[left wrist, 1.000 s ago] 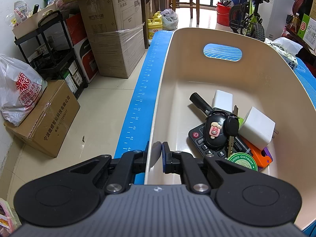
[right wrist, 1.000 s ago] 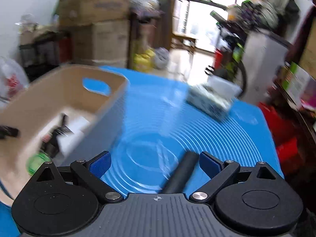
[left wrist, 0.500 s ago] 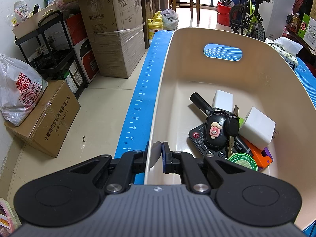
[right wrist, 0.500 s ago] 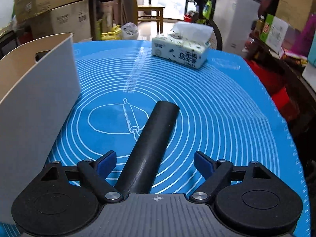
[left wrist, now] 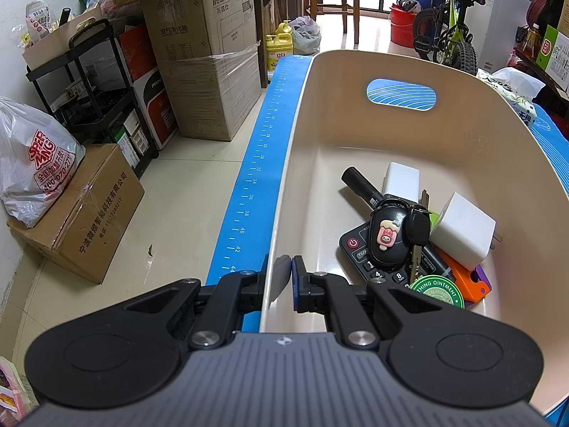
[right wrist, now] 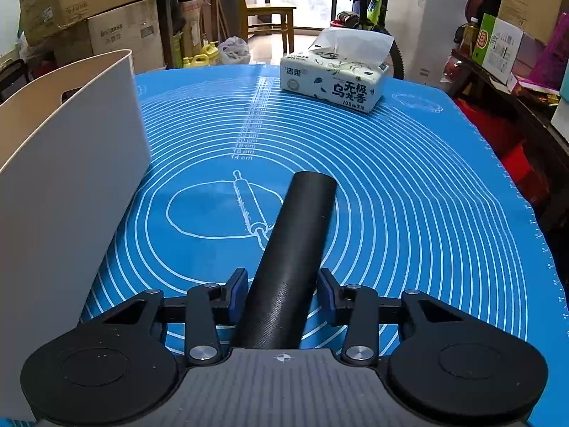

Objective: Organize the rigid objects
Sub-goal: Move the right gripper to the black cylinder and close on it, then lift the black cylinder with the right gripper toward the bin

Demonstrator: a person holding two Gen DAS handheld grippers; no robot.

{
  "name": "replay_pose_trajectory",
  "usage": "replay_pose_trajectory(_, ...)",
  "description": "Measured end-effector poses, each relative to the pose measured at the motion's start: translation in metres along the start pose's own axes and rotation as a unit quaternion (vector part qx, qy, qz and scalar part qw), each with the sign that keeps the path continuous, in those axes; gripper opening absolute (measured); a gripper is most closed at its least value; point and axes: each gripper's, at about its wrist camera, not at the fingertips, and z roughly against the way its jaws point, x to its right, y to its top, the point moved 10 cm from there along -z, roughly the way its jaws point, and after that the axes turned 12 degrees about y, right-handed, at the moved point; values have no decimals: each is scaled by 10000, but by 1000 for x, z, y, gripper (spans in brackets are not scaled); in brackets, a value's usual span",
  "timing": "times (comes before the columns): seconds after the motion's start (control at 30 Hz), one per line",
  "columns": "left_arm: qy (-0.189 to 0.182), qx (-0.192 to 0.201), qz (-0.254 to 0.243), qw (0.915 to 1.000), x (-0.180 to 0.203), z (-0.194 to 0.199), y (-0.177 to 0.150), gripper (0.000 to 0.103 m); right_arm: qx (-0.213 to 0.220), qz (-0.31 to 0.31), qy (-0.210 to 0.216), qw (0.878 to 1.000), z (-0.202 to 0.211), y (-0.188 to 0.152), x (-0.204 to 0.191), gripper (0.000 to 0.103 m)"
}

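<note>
My left gripper (left wrist: 287, 277) is shut on the near left rim of the beige bin (left wrist: 306, 114). In the bin lie a black remote (left wrist: 359, 249), a key fob with a pig sticker (left wrist: 387, 238), two white chargers (left wrist: 462, 231), a black marker (left wrist: 359, 183), a green ointment tin (left wrist: 436, 290) and an orange piece (left wrist: 466, 281). On the blue mat (right wrist: 409, 178) lies a black cylinder (right wrist: 298, 242), pointing away from me. My right gripper (right wrist: 282, 291) straddles its near end, jaws closing, with the blue pads (right wrist: 239, 288) almost against its sides.
A tissue pack (right wrist: 332, 78) stands at the mat's far edge. The bin's outer wall (right wrist: 71, 185) rises just left of my right gripper. Stacked cardboard boxes (left wrist: 213, 71), a black rack (left wrist: 89, 89) and a plastic bag (left wrist: 35, 163) crowd the floor to the left.
My right gripper dropped onto the black cylinder, and its jaws narrowed from wide apart to close beside it. The left gripper and the bin stayed still.
</note>
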Motion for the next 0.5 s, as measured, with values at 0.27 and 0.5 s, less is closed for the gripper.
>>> replay_pose_trajectory(0.27, 1, -1, 4, 10000, 0, 0, 0, 10, 336, -156, 106, 9993, 17, 6, 6, 44)
replay_pose_trajectory(0.5, 2, -1, 2, 10000, 0, 0, 0, 10, 519, -166, 161, 9984, 25, 7, 6, 43)
